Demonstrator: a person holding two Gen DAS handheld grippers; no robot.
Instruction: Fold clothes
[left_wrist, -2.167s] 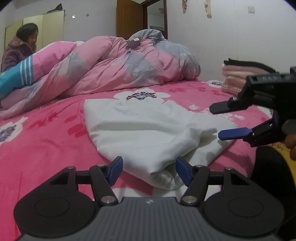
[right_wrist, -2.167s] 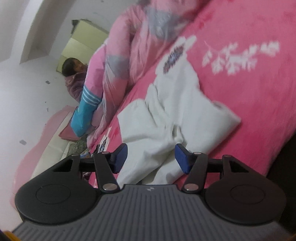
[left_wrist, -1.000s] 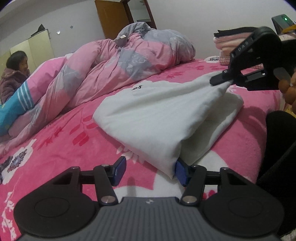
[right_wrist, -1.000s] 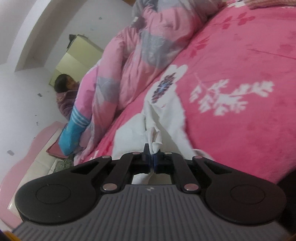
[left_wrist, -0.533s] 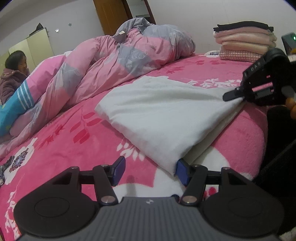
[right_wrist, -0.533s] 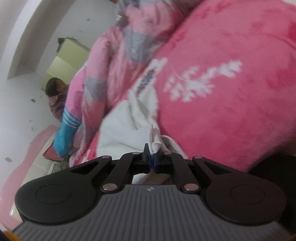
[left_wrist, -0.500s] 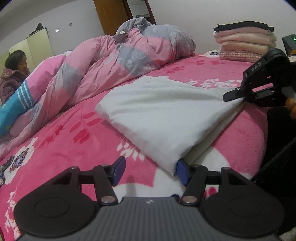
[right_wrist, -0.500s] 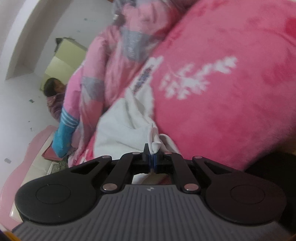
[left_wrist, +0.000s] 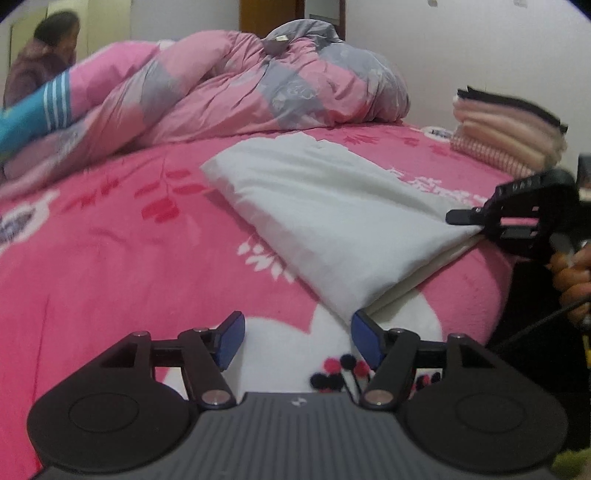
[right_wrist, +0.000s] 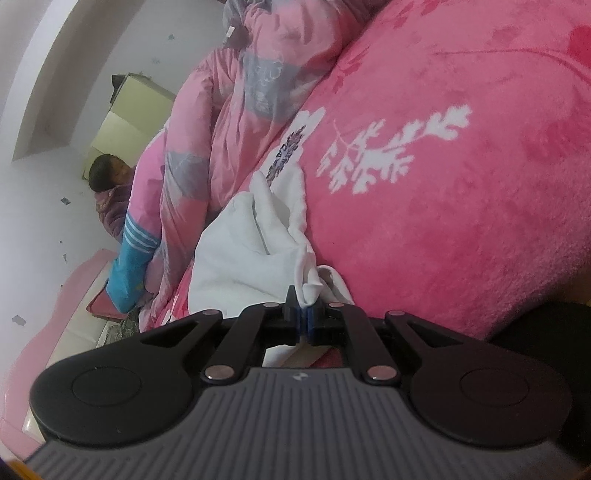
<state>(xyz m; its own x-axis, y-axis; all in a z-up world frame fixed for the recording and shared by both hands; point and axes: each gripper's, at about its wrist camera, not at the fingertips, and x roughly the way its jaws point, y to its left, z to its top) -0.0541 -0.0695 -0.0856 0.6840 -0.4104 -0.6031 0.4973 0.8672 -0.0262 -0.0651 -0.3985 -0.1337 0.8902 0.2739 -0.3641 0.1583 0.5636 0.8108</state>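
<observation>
The seated person (left_wrist: 44, 62) at the left wrist view's far left is blurred and cut by the frame edge. The hand (left_wrist: 570, 280) on the right tool (left_wrist: 469, 218) is cropped at the right edge. In the right wrist view, the white garment (right_wrist: 251, 251) disappears behind the tool's body, hiding its lower part.

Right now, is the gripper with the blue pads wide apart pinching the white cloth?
No. The left gripper has its jaws opening, and the white cloth corner only lies beside one blue pad, unpinched.
</observation>
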